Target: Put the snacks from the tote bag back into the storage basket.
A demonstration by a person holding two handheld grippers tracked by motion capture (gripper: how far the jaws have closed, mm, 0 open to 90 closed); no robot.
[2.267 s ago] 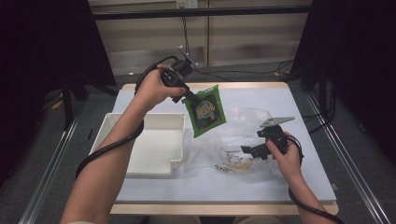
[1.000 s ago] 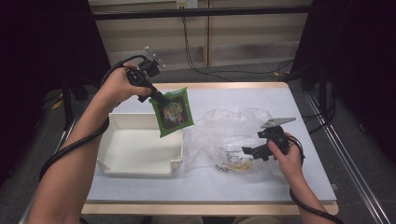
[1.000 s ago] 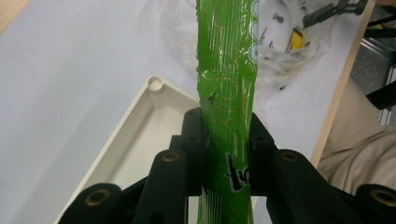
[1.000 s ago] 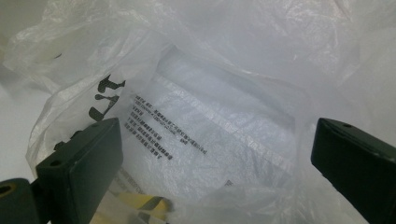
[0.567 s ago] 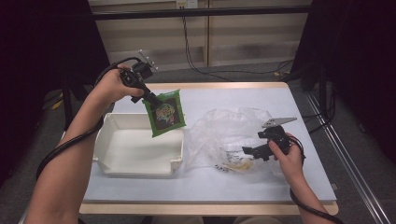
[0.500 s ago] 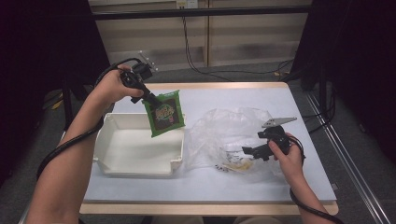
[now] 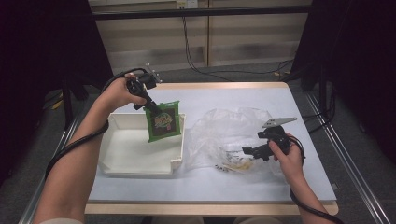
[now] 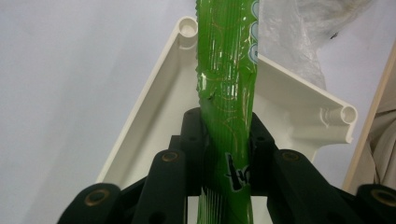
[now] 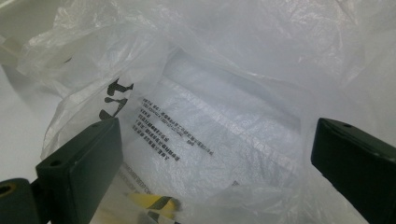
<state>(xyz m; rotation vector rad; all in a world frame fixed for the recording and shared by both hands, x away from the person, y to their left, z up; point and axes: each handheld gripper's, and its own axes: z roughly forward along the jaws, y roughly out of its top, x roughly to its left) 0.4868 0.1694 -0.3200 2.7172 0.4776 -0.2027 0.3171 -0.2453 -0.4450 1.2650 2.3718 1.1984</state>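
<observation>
Tool in your left hand (image 7: 150, 106) is clamped on the top edge of the green snack packet (image 7: 163, 121), and the packet hangs from it over the white tray (image 7: 122, 161). From the high view, the packet's lower edge sits above the tray's far right part, close to the right wall; whether it touches the tray floor you cannot tell. In the left gripper view the packet (image 8: 227, 84) runs straight up between the two black jaws, pinched flat, with the tray's rim and two of its rounded corners (image 8: 187, 29) behind it.

Your right tool (image 7: 250, 150) rests low on the table (image 7: 261, 95), near the right side, pointing left into the crumpled clear plastic bag (image 7: 224, 135). Its jaws stand wide apart, as the right gripper view shows: one black jaw at each side, with the bag's thin film (image 9: 224, 116) between and beyond them, not pinched. Printed black text shows through the film, and a yellow wrapper (image 9: 152, 201) lies at the bottom of the bag. The bag sits just right of the tray, its edge close to the tray's right wall.
</observation>
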